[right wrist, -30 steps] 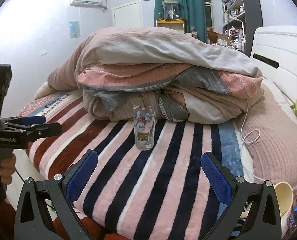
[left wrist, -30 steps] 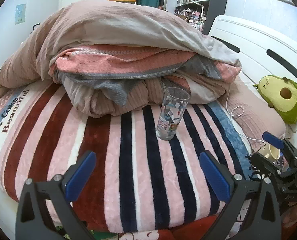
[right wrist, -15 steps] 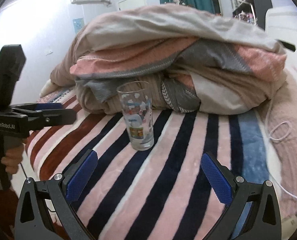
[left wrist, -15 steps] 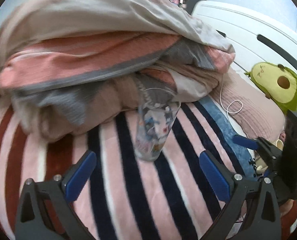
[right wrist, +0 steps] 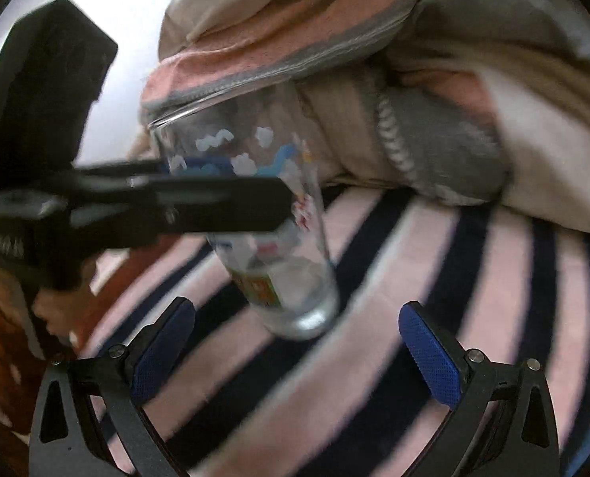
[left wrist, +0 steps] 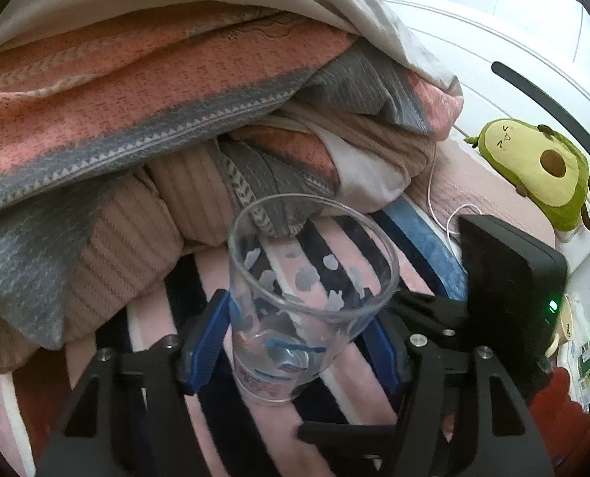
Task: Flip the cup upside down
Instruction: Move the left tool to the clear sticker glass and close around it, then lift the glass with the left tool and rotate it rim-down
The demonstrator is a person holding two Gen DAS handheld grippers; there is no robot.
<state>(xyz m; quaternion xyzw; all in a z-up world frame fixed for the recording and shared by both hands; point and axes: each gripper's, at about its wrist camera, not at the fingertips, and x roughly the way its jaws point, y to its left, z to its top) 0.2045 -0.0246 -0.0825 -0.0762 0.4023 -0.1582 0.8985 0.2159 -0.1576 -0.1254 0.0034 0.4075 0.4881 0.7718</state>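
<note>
Left gripper (left wrist: 295, 342), seen from its own wrist view, clamps its two blue textured pads (left wrist: 207, 342) on the lower body of one clear printed cup (left wrist: 306, 298), mouth upward, base at the striped plush bedspread (left wrist: 155, 318). Right gripper (right wrist: 295, 357), in its blurred wrist view, stands spread wide and empty just before the cup's thick base (right wrist: 302, 318), the cup leaning. Only the left view shows, farther off, one avocado plush toy (left wrist: 533, 171), one white cable (left wrist: 438, 214) and the white headboard (left wrist: 473, 39). Heaped ribbed and knitted blankets (left wrist: 136, 119) fill the background of both.
</note>
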